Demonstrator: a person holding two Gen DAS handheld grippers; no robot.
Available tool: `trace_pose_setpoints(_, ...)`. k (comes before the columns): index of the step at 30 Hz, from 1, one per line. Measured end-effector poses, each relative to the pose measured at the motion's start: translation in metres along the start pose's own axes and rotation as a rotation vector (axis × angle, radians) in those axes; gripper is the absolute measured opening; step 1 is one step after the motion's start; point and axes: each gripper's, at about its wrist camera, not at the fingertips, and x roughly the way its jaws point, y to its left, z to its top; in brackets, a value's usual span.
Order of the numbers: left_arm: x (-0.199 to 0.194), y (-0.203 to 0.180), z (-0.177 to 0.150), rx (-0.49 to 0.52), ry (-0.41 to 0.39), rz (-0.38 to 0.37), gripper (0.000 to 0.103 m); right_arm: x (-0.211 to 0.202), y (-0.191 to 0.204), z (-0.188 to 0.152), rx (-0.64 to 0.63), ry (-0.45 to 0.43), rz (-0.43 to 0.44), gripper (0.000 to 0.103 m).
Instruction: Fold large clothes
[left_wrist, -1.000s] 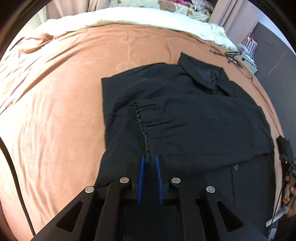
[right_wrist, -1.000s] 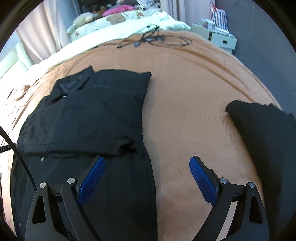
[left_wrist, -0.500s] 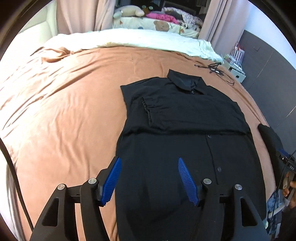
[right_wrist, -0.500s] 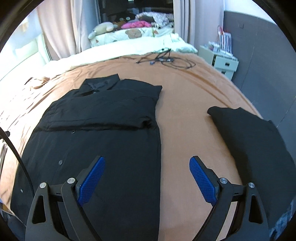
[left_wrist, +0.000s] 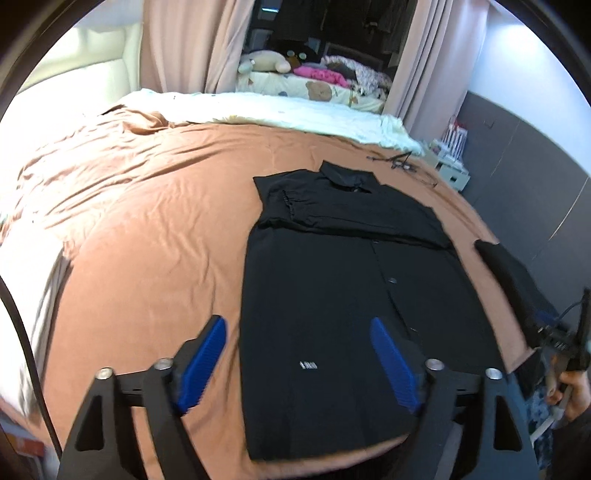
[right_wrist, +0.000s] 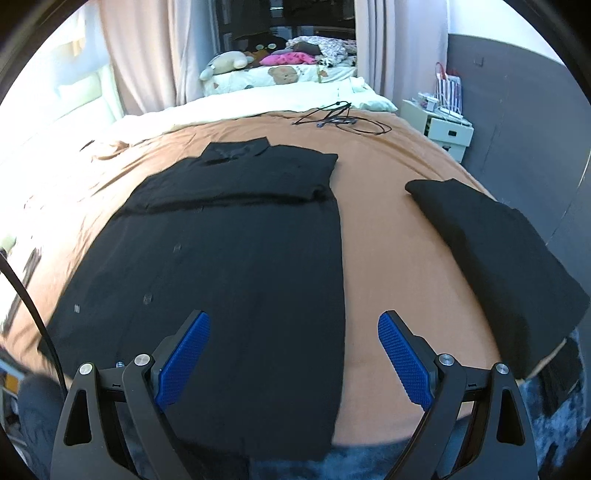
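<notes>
The bed (left_wrist: 155, 229), spread with a rust-brown cover, carried everything in this bedroom. The left gripper (left_wrist: 299, 360) hung with its blue fingers (left_wrist: 201, 356) spread wide and empty, above the near left hem of the black shirt (left_wrist: 332, 288). The right gripper (right_wrist: 293, 356) was likewise spread and held nothing, one of its fingers (right_wrist: 183, 356) over the shirt's near right part, the other over bare cover. The shirt lay flat, collar away from the person, hem at the bed's near edge, both sleeves already folded in across the chest. Judged from that, the sleeve step was done and the lengthwise fold came next: each gripper would need to pinch a hem corner and carry it toward the collar, evenly. To the right lay a folded black garment (right_wrist: 498, 243), apart from the shirt. No container showed on the bed; a white drawer unit (right_wrist: 443, 129) stood beyond, its contents not clear
</notes>
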Motion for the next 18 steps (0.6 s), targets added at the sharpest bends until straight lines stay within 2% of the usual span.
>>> trace_pose_setpoints(7, -0.042, -0.006, -0.043, -0.025, -0.013, -0.026, 0.090, -0.041, -0.014, -0.035, 0.020, -0.022, 0.053, 0.092)
trace_pose_setpoints(12, -0.059, -0.013, -0.076, -0.019, -0.013, -0.031, 0.091, -0.050, -0.033, -0.061, 0.069, -0.022, 0.063, 0.092)
trace_pose_setpoints(18, -0.071, -0.023, -0.114, 0.022, -0.019, 0.008, 0.094, -0.055, -0.054, -0.101, 0.120, -0.003, 0.091, 0.092)
